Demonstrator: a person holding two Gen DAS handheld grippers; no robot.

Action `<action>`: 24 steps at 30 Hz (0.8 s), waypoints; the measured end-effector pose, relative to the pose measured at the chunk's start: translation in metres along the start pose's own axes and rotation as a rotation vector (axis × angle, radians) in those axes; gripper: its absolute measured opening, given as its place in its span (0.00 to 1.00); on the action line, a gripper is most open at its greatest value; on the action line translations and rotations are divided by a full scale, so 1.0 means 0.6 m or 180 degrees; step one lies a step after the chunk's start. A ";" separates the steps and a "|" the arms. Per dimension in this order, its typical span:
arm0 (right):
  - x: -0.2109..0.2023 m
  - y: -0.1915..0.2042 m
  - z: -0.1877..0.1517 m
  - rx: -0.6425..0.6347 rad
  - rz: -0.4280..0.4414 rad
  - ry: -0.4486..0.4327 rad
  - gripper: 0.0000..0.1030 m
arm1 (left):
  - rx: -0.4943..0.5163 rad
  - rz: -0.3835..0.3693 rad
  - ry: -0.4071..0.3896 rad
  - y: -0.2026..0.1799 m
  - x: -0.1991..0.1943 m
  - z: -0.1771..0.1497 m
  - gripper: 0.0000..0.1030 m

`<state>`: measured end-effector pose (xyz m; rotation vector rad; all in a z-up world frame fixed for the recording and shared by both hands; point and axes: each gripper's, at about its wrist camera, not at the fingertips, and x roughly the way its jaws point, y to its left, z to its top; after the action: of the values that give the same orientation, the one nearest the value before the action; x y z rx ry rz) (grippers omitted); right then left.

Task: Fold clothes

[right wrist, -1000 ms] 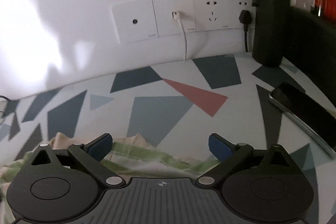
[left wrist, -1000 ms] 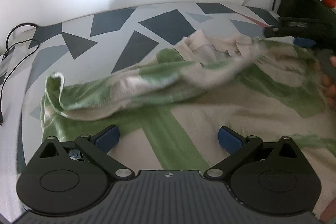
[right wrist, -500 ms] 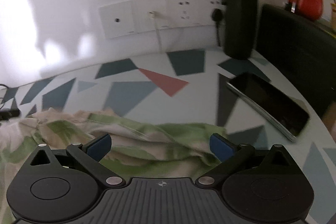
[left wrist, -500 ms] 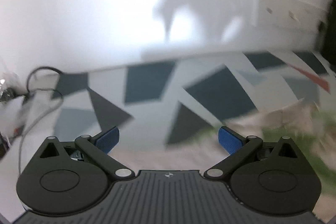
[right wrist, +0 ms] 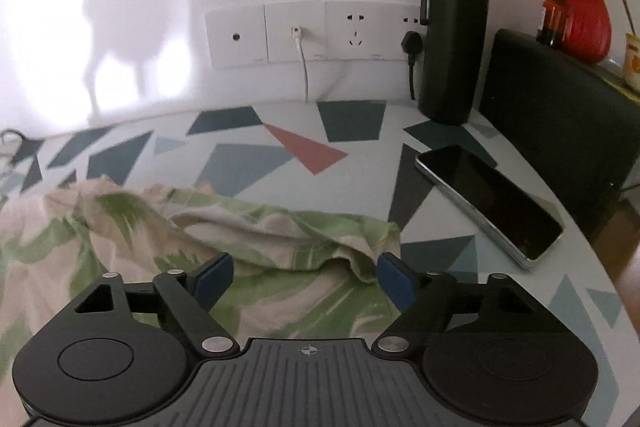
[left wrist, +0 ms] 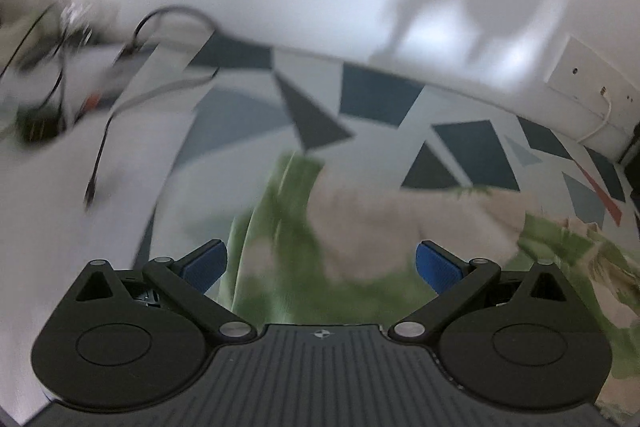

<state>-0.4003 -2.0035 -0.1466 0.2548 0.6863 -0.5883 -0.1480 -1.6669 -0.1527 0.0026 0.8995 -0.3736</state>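
Both hand-held grippers, left (left wrist: 320,263) and right (right wrist: 306,277), are spread over the shirt (right wrist: 240,227) crumpled mid-bench (right wrist: 256,163). Only the right view shows a phone (right wrist: 492,199) and bottle (right wrist: 454,39) near the back edge; the left shows cables (left wrist: 100,147), blurred.

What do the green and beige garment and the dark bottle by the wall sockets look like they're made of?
Garment: soft, thin woven or knit fabric, matte; it crumples into loose folds with a stitched hem. Bottle: probably metal or hard plastic, matte dark body with a shiny silver band under the cap.
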 end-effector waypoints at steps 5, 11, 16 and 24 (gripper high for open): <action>0.027 -0.039 0.012 0.0470 -0.0133 0.0026 0.50 | 0.0170 0.0148 0.0120 -0.008 0.000 -0.043 0.99; 0.064 -0.065 0.028 0.0540 0.0058 0.0124 0.10 | 0.0376 0.0203 0.0000 -0.020 -0.005 -0.070 0.99; 0.099 -0.062 0.069 0.0385 0.0088 0.0042 0.07 | 0.0393 0.0208 -0.0110 -0.022 -0.007 -0.080 1.00; 0.138 -0.103 0.115 0.0880 -0.0224 -0.0118 0.31 | 0.0379 0.0226 -0.0153 -0.025 -0.008 -0.080 1.00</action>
<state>-0.3494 -2.1167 -0.1512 0.4772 0.5791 -0.7543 -0.1922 -1.6715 -0.1768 0.1342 0.8266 -0.3590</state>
